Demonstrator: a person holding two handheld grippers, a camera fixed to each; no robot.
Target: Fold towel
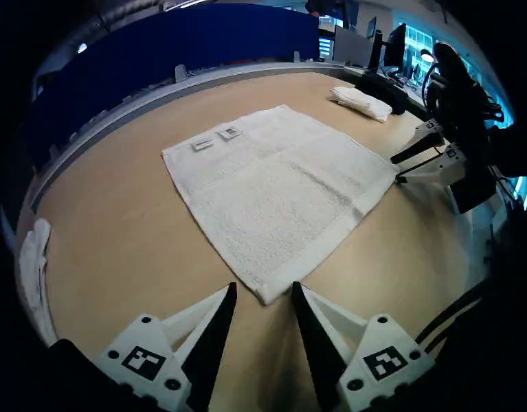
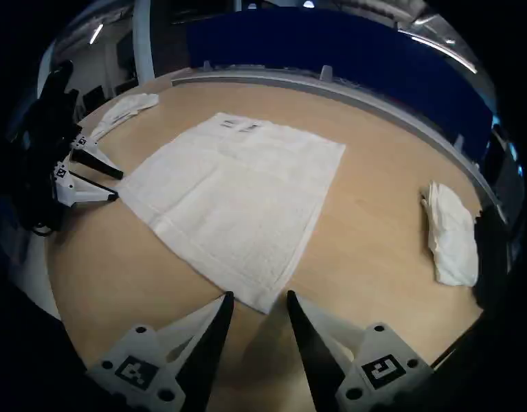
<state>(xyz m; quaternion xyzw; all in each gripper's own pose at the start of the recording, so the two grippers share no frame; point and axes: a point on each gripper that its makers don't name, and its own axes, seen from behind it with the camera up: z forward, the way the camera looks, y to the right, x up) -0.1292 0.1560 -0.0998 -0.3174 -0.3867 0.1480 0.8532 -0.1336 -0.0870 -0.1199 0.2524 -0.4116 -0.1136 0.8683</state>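
A white towel point(image 1: 277, 185) lies spread flat on the wooden table, with two small labels near its far edge. In the left gripper view, my left gripper point(image 1: 263, 288) is open, and the towel's near corner lies just between its fingertips. My right gripper point(image 1: 396, 170) is at the towel's right corner, held by a dark-sleeved hand. In the right gripper view, the towel point(image 2: 242, 199) spreads ahead and my right gripper point(image 2: 258, 296) is open, straddling its nearest corner. The left gripper point(image 2: 119, 187) is open at the towel's left corner.
A folded white towel point(image 1: 363, 101) lies at the table's far right and another point(image 1: 33, 268) at its left edge. In the right gripper view these are the towel point(image 2: 452, 233) and the towel point(image 2: 126, 106). A blue partition point(image 1: 194, 41) runs behind the table point(image 1: 126, 226).
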